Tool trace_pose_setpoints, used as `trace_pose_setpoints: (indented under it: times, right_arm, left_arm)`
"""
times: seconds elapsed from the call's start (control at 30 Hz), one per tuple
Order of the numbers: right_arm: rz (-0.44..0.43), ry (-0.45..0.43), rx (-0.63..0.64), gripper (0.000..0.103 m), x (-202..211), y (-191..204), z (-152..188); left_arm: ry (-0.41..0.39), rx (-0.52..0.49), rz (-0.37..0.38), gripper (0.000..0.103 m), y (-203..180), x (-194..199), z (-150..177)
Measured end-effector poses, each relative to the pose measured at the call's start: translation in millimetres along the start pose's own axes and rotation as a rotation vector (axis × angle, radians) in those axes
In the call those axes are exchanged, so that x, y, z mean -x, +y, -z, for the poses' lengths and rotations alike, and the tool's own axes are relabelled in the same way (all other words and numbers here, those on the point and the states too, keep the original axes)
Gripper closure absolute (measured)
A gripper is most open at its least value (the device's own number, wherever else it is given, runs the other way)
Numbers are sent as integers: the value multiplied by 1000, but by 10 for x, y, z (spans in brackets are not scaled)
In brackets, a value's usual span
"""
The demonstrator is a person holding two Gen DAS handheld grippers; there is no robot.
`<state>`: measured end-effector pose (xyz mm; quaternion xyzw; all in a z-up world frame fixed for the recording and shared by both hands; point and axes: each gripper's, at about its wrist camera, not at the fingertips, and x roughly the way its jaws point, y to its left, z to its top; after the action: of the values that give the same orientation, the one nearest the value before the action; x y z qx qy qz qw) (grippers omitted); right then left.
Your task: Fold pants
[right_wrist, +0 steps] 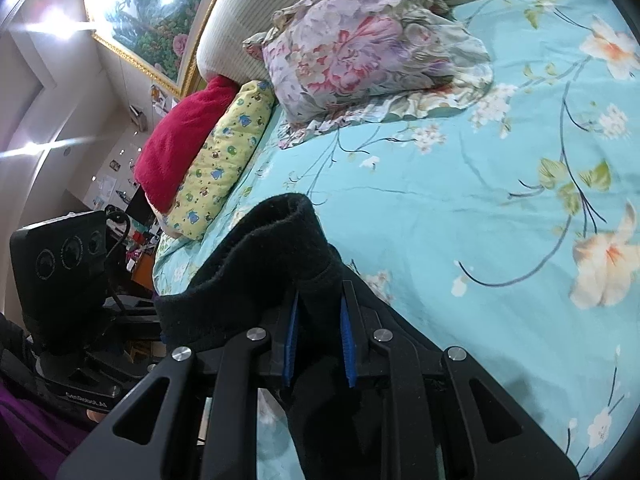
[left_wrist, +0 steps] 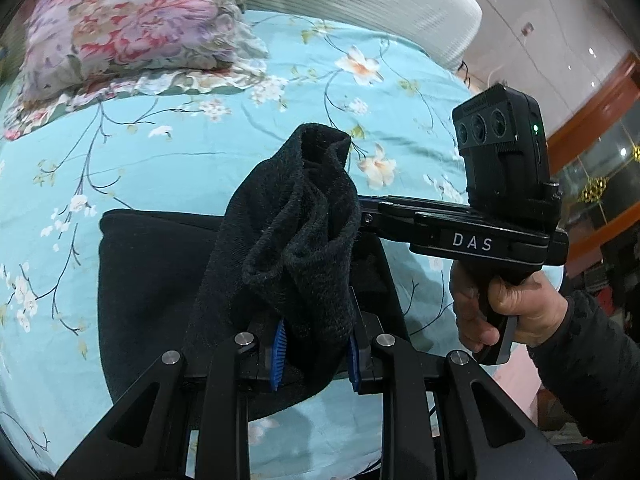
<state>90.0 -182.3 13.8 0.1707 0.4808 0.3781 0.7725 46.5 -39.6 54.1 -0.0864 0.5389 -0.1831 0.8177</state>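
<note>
Gripping one black pants (left_wrist: 296,216): left gripper (left_wrist: 316,344), right gripper (right_wrist: 319,340).

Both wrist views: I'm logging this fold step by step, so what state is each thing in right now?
Black pants: bunched, lifted at two points, the rest draped on the bed.
Left gripper: shut on the pants.
Right gripper: shut on the pants.
Person's hand: gripping the right gripper's handle.
Floral quilt: folded in a heap near the headboard.
Bedsheet: spread fairly flat, lightly creased.
</note>
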Motion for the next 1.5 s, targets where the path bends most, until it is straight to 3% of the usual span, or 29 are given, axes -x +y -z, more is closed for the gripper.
trace_pose_setpoints:
  times: [0.33, 0.47, 0.6, 0.7, 0.77, 0.83, 0.93, 1.07, 1.5]
  right_arm:
    - [37, -3, -45, 83, 108, -129, 190]
    - [87, -23, -87, 82, 220, -230, 268]
    - [119, -92, -163, 81, 466, -315, 354]
    - [151, -144, -224, 66, 656, -357, 433]
    - [167, -182, -258, 45, 784, -355, 481]
    - [176, -218, -275, 43, 886, -321, 506]
    - [202, -241, -284, 42, 991, -245, 516]
    - [252, -235, -284, 33, 1001, -106, 498]
    - [467, -173, -242, 27, 708, 487, 413]
  left_arm:
    - [52, -93, -4, 77, -179, -186, 67]
    - [80, -114, 36, 62, -244, -268, 58]
    - [88, -145, 79, 54, -338, -276, 67]
    - [99, -164, 130, 53, -382, -253, 65]
    - [94, -178, 144, 48, -413, -213, 60]
    - [83, -188, 142, 48, -420, -176, 52]
    - [77, -166, 148, 47, -354, -119, 34]
    - [60, -122, 138, 45, -187, 0, 10]
    - [-21, 66, 67, 40, 590, 366, -40]
